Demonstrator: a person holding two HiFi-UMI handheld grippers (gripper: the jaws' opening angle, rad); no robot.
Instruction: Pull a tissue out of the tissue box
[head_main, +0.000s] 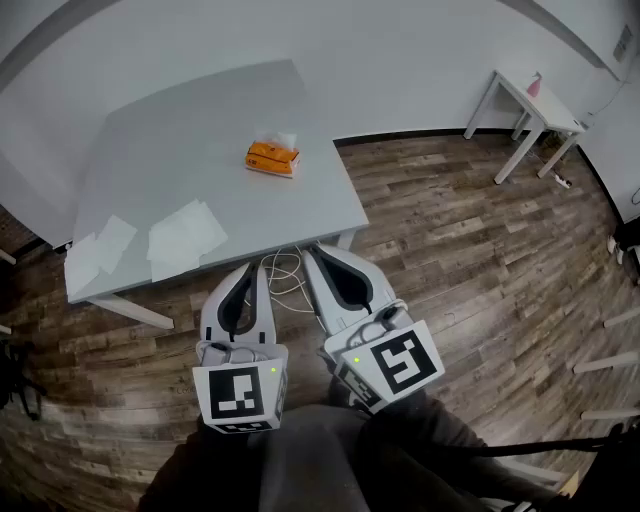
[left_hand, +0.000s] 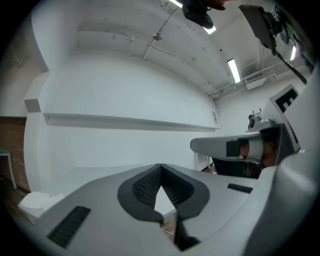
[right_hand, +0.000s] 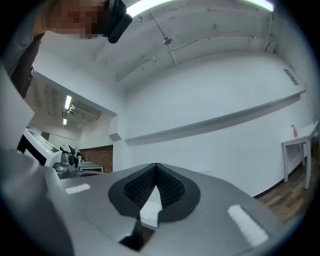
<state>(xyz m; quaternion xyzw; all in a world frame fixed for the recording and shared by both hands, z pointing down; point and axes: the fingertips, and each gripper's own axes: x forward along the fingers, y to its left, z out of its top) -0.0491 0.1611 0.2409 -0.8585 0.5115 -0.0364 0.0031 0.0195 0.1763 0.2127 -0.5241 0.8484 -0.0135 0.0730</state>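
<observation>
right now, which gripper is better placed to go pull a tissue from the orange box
Right, narrowly. The right gripper has its tips at the table edge, slightly nearer the orange tissue box than the left gripper. Both are shut and must open.

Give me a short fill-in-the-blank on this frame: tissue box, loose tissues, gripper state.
1. The tissue box on the grey table is ___ in colour.
2. In the head view, the loose white tissues lie towards the table's ___ side.
3. The left gripper and the right gripper hold nothing, and both have their jaws ___.
Missing words: orange; left; shut.
</observation>
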